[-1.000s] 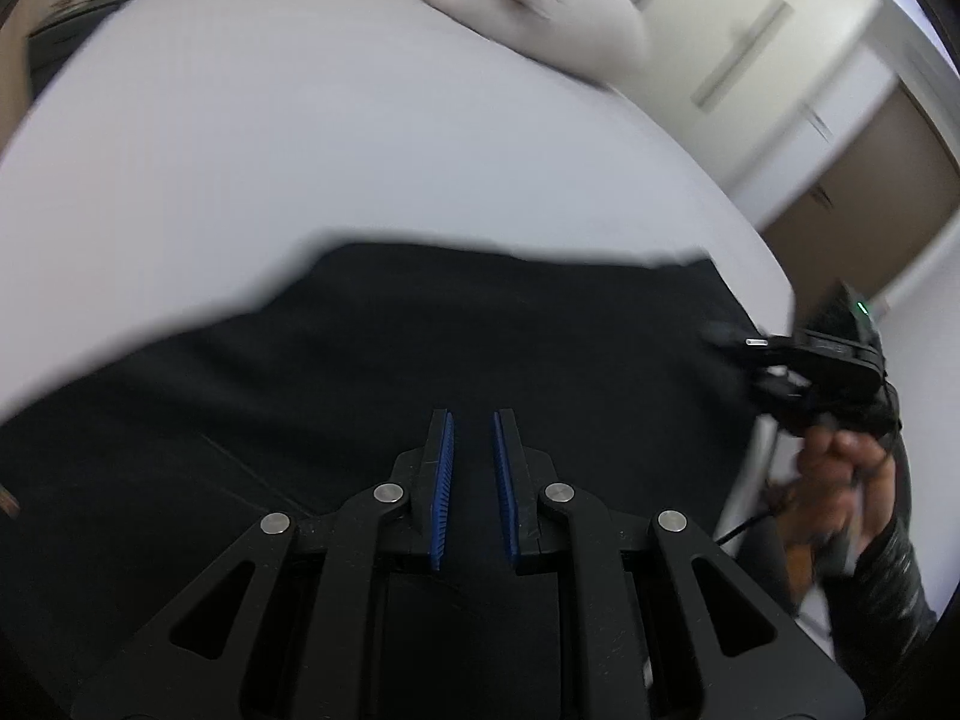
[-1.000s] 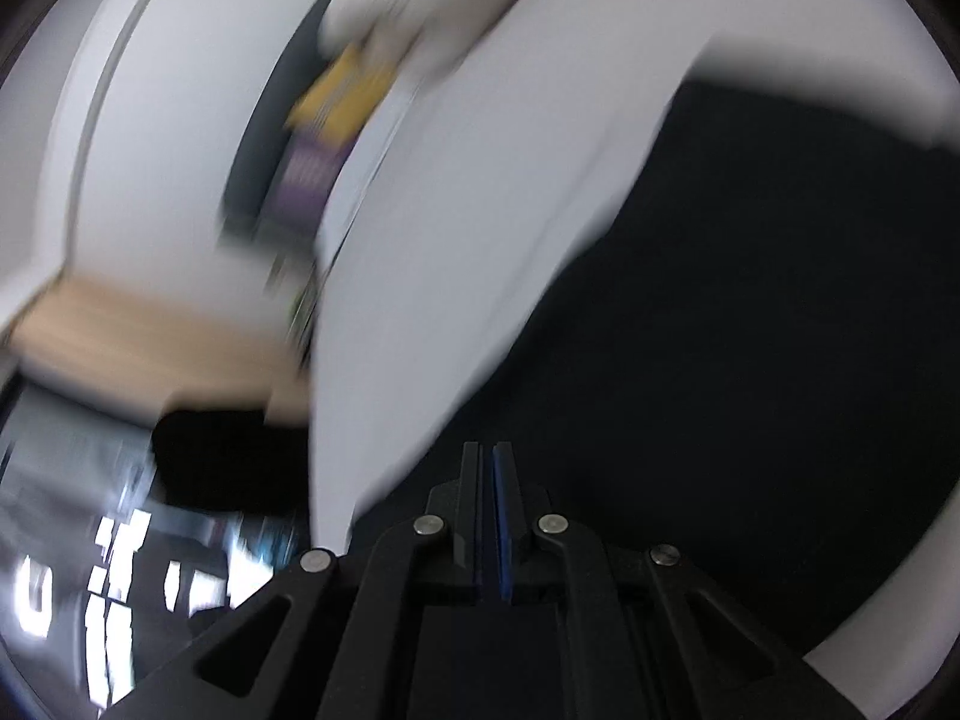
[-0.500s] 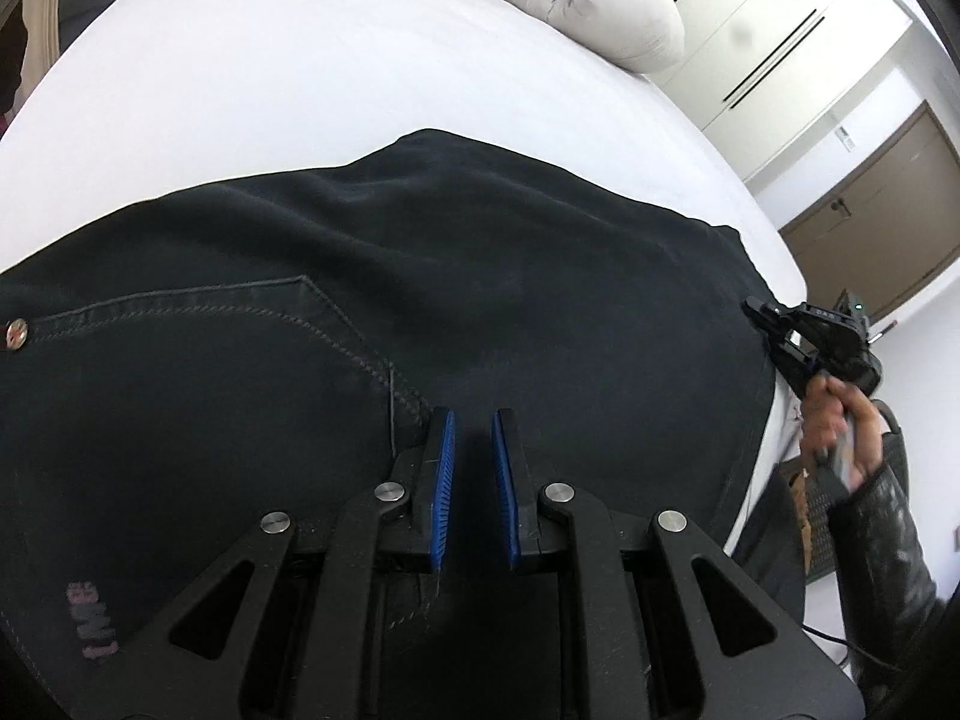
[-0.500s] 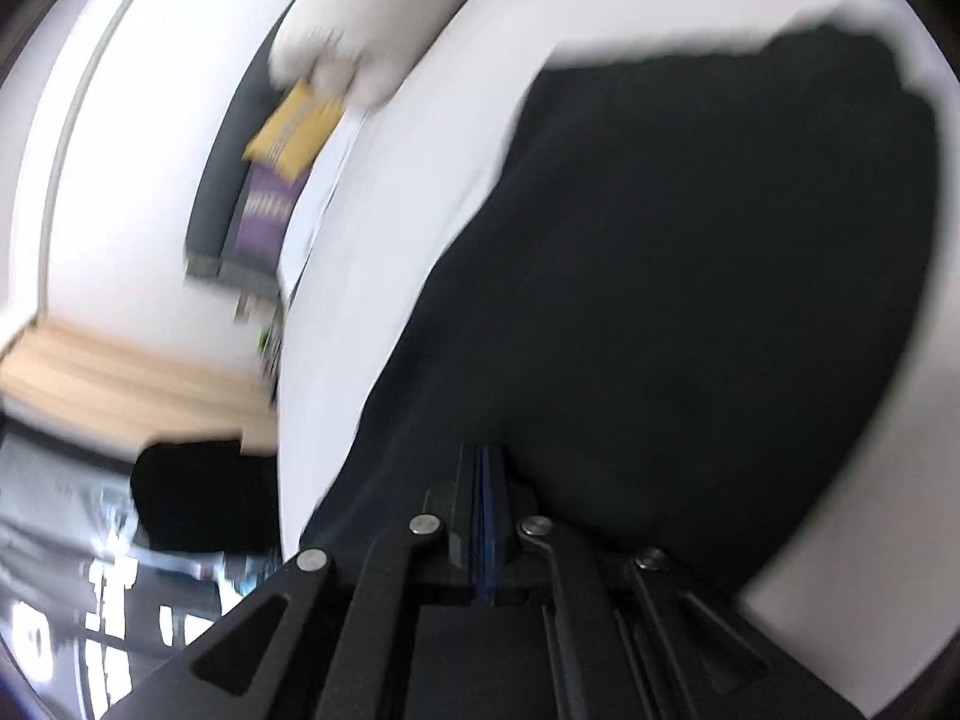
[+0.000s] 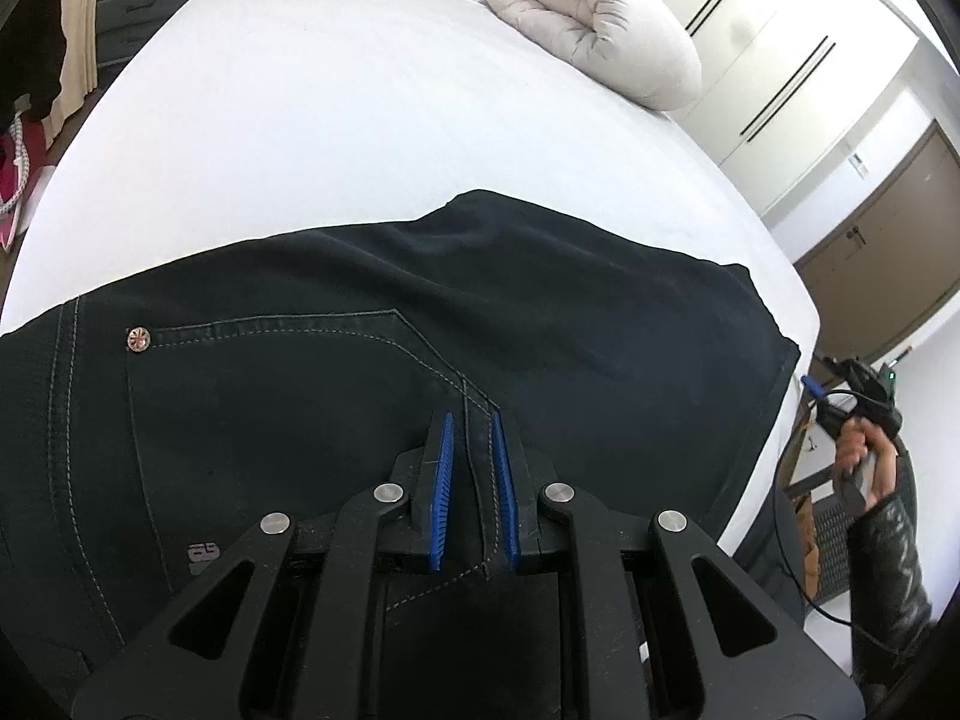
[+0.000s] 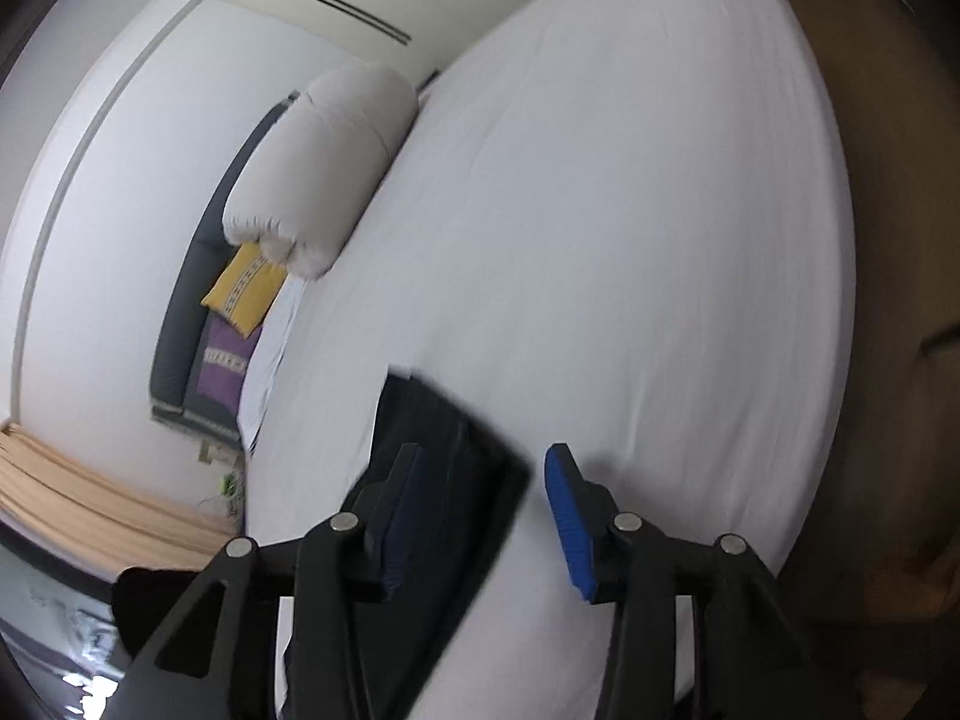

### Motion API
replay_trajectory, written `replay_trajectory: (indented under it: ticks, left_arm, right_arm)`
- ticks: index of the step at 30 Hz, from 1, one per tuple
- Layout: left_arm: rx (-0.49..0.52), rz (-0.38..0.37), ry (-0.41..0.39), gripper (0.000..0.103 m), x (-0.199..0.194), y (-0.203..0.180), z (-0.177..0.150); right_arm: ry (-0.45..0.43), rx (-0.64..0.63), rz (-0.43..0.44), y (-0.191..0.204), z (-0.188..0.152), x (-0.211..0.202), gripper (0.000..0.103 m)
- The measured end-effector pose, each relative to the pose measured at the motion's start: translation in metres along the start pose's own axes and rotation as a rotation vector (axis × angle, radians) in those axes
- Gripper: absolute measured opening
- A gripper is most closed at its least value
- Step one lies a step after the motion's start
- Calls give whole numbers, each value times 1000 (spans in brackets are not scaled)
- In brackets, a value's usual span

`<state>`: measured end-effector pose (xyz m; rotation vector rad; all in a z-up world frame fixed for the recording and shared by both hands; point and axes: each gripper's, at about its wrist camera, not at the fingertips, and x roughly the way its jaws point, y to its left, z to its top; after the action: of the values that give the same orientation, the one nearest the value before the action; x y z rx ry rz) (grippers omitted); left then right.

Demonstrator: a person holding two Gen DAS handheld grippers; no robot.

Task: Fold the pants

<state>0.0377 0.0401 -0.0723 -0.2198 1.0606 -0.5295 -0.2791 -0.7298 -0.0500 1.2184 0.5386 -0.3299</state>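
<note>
Black denim pants (image 5: 420, 360) lie spread flat across the near part of a white bed (image 5: 360, 120), folded so that a back pocket with pale stitching and 1 small metal rivet (image 5: 137, 339) faces up. In the left wrist view the left gripper (image 5: 474, 468) sits low over the cloth with its 2 blue pads drawn close together; a narrow gap shows between them, a stitched seam runs through that gap, and the cloth looks flat rather than pinched, so it reads as clenched without a clear hold on the pants. At the right edge of that view the person's right hand (image 5: 864, 462), in a dark sleeve, holds the other tool off the side of the bed, beyond the pants' edge. In the right wrist view the right gripper (image 6: 480, 510) has its jaws opening: the blue pads stand well apart, a corner of the dark pants (image 6: 444, 480) lies under and between them, blurred, and neither pad presses on it. A rolled beige duvet (image 5: 600, 18) rests at the far end of the bed, with a yellow cushion (image 6: 243, 288) and a purple cushion (image 6: 225, 360) beside it against a grey headboard (image 6: 180, 330). White wardrobe doors (image 5: 768, 60) and a brown door (image 5: 888, 264) stand beyond the bed.
</note>
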Motion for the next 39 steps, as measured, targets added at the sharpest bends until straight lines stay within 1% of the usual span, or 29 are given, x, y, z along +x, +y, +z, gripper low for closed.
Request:
replay_trajectory:
  ticks: [1, 2, 3, 4, 6, 10, 15, 18, 20, 22, 25, 27, 29, 31, 33, 35, 36, 37, 39]
  left_arm:
    - [0, -2, 6, 14, 4, -5, 0]
    - [2, -2, 12, 14, 14, -18, 0]
    - [4, -2, 16, 14, 22, -29, 1]
    - [5, 1, 23, 14, 31, -37, 1]
    - [-7, 2, 30, 14, 36, -40, -1]
    - [-33, -5, 36, 14, 46, -37, -6]
    - [-38, -6, 46, 14, 53, -36, -8]
    - [-49, -9, 50, 14, 58, -36, -9]
    - [-57, -14, 51, 14, 59, -35, -10]
    - [-63, -19, 52, 14, 62, -35, -10]
    - [-73, -25, 51, 14, 64, -35, -10]
    - [-78, -27, 50, 14, 65, -36, -9]
    - [-84, -32, 47, 14, 64, -36, -7]
    - [-98, -43, 42, 14, 64, -37, -5]
    - [-114, -64, 35, 14, 63, -37, -3]
    - [-130, -87, 32, 14, 63, -38, -1]
    - [-137, -105, 33, 14, 63, -39, -1]
    - [-144, -120, 35, 14, 64, -40, 0]
    - [-150, -145, 36, 15, 64, -43, 1]
  right_arm:
    - [12, 17, 4, -5, -3, 5, 47]
    - [17, 30, 6, -2, -9, 17, 47]
    - [17, 39, 15, 10, -21, 25, 47]
    - [19, 51, 30, 10, -22, 27, 47]
    - [29, 65, 42, 22, -25, 44, 47]
    - [62, 77, 57, 38, -18, 74, 47]
    - [69, 102, 79, 42, -10, 88, 45]
    - [73, 95, 87, 50, -2, 99, 45]
    - [85, 88, 88, 52, 1, 104, 38]
    - [104, 84, 74, 52, 1, 110, 13]
    - [89, 69, 60, 52, -2, 107, 11]
    - [78, 30, 33, 59, -6, 101, 10]
    - [64, -64, 0, 81, -14, 95, 10]
    - [58, -197, -22, 113, -28, 91, 9]
    - [75, -396, -47, 158, -59, 90, 9]
    - [100, -609, -84, 197, -101, 92, 9]
    - [112, -695, -98, 210, -120, 94, 9]
    - [134, -848, -132, 228, -155, 100, 9]
    - [187, -1054, -187, 241, -206, 116, 9]
